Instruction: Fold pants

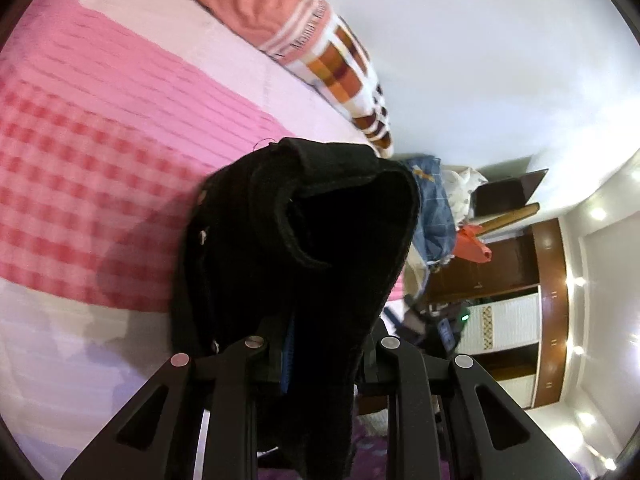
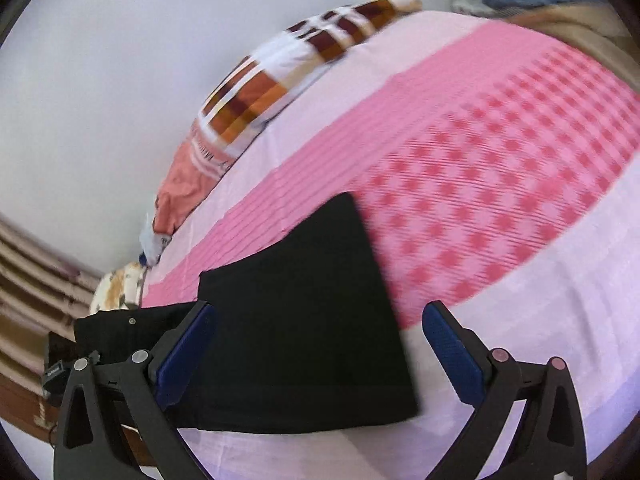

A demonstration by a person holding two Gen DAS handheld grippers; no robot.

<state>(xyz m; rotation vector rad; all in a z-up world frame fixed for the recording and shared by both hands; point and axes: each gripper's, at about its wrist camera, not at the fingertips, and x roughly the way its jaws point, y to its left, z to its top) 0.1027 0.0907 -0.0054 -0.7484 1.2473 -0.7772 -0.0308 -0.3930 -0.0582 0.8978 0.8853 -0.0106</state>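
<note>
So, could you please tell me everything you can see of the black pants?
The black pants are of thick, dark cloth that looks like denim, with small metal rivets near the waist. In the right wrist view the leg part lies flat on the pink checked bedsheet, between the open fingers of the right tool, which do not touch it. In the left wrist view the waistband end hangs bunched, pinched in the shut left tool above the bed.

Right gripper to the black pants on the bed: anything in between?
Nothing visible. The right gripper is open with the black pants lying flat on the pink bedspread directly between and beyond its fingers. The left gripper is already shut on the pants' other end.
</note>
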